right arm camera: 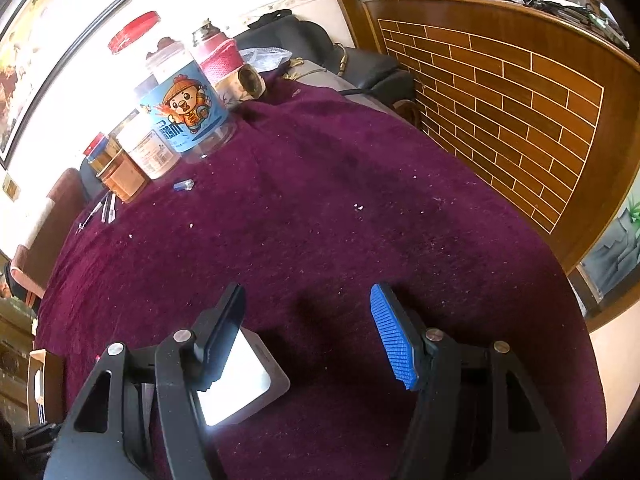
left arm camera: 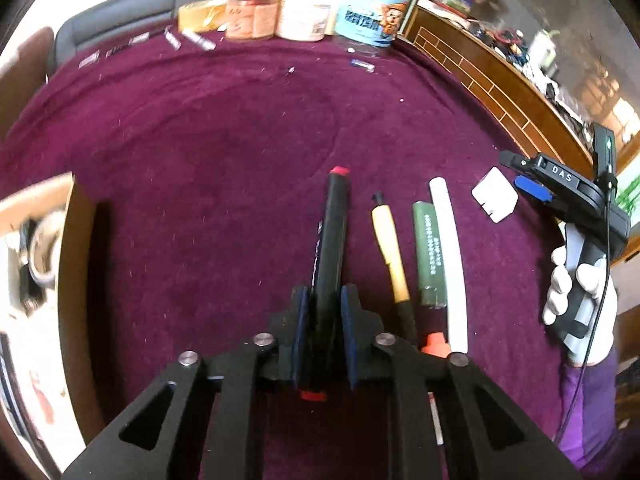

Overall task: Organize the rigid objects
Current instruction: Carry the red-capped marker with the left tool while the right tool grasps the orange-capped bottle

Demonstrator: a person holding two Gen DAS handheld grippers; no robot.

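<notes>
My left gripper (left arm camera: 325, 312) is closed narrow on the black marker (left arm camera: 334, 232) with red ends, which points away from me over the purple cloth (left arm camera: 200, 160). Just to its right lie in a row the yellow pen (left arm camera: 390, 248), the green lighter (left arm camera: 430, 252) and the white stick (left arm camera: 450, 256), with the white square block (left arm camera: 495, 195) further right. My right gripper (right arm camera: 308, 336) stands open with nothing between its pads, above that block (right arm camera: 240, 376).
</notes>
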